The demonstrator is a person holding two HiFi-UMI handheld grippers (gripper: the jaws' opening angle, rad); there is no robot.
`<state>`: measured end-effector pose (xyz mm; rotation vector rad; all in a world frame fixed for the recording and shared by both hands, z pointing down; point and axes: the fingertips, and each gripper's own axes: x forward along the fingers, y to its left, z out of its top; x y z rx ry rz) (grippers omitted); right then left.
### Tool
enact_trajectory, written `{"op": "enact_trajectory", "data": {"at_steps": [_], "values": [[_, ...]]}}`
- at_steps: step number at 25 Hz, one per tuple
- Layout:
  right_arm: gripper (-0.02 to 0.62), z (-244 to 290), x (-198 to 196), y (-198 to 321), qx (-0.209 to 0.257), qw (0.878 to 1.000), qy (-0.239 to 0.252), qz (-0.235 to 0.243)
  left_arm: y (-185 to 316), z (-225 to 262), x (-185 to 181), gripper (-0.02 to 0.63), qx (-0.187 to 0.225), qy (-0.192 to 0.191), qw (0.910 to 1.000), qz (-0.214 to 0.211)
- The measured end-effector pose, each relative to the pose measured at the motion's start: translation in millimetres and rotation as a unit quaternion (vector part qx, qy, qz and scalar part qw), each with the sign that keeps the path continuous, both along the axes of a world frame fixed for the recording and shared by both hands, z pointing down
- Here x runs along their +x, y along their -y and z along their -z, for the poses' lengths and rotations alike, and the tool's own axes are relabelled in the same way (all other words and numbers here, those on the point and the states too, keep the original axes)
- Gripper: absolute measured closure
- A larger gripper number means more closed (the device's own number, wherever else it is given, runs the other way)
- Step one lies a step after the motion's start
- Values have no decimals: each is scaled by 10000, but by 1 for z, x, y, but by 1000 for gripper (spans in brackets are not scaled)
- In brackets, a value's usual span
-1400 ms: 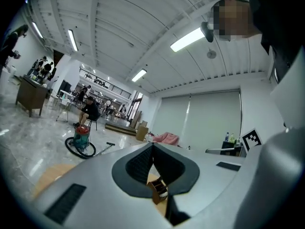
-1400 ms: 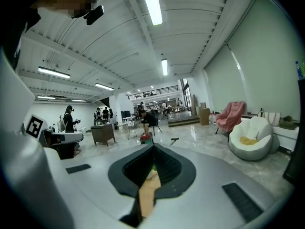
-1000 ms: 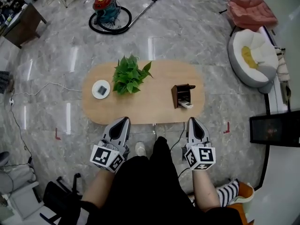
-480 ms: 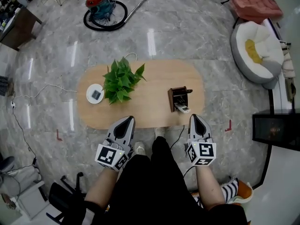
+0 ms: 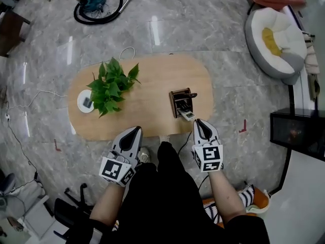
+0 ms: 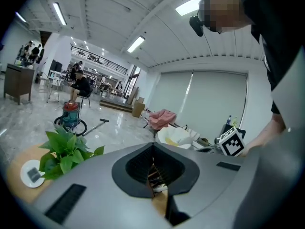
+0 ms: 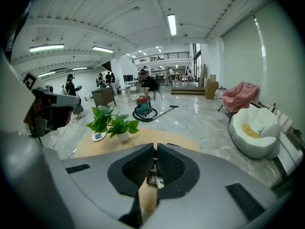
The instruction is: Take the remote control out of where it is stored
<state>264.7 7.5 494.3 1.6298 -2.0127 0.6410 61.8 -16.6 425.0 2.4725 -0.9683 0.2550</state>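
Note:
A dark brown holder [image 5: 181, 100] stands on the right part of the oval wooden table [image 5: 147, 111]. The white remote control [image 5: 186, 115] lies in it, its near end sticking out toward me. My right gripper [image 5: 199, 124] hovers at the table's near edge, its tip just short of the remote, jaws shut and empty. In the right gripper view the holder [image 7: 153, 175] shows through the slit below the gripper [image 7: 156, 148]. My left gripper [image 5: 135, 131] is also shut and empty, at the near edge further left; its own view shows the gripper [image 6: 153, 148] aimed toward the holder [image 6: 156, 177].
A potted green plant [image 5: 110, 83] and a white round dish [image 5: 86, 101] sit on the table's left part. A vacuum cleaner [image 5: 93, 0] stands on the marble floor beyond, a white beanbag chair [image 5: 271, 37] at the far right, a dark cabinet [image 5: 298, 133] at the right. My black-clad legs fill the foreground.
Both grippers have come forward and down toward the table's near edge. The right gripper's tip now sits close to the remote's protruding end. Both jaws stay shut.

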Motion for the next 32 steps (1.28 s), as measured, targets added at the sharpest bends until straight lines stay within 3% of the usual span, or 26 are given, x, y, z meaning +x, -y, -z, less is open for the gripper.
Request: {"op": "enact_trajectory", "data": {"at_steps": [2, 10, 14, 19, 27, 32], "values": [[584, -16, 5, 5, -195, 9997, -17, 141, 2, -1, 10, 600, -48, -36, 10000, 9], [432, -80, 9, 28, -863, 9950, -121, 482, 18, -25, 28, 600, -183, 138, 9997, 46], [400, -117, 18, 24, -1307, 9902, -178, 464, 17, -42, 38, 600, -384, 144, 9992, -33], [311, -168, 24, 2, -1880, 9809, -123, 484, 10, -58, 39, 600, -612, 243, 9978, -110], [311, -215, 25, 2, -2222, 9746, -61, 264, 9, -86, 22, 600, -1053, 238, 9941, 107], [311, -234, 21, 3, -2341, 9716, -283, 189, 3, -94, 23, 600, -1184, 314, 9923, -199]]}}
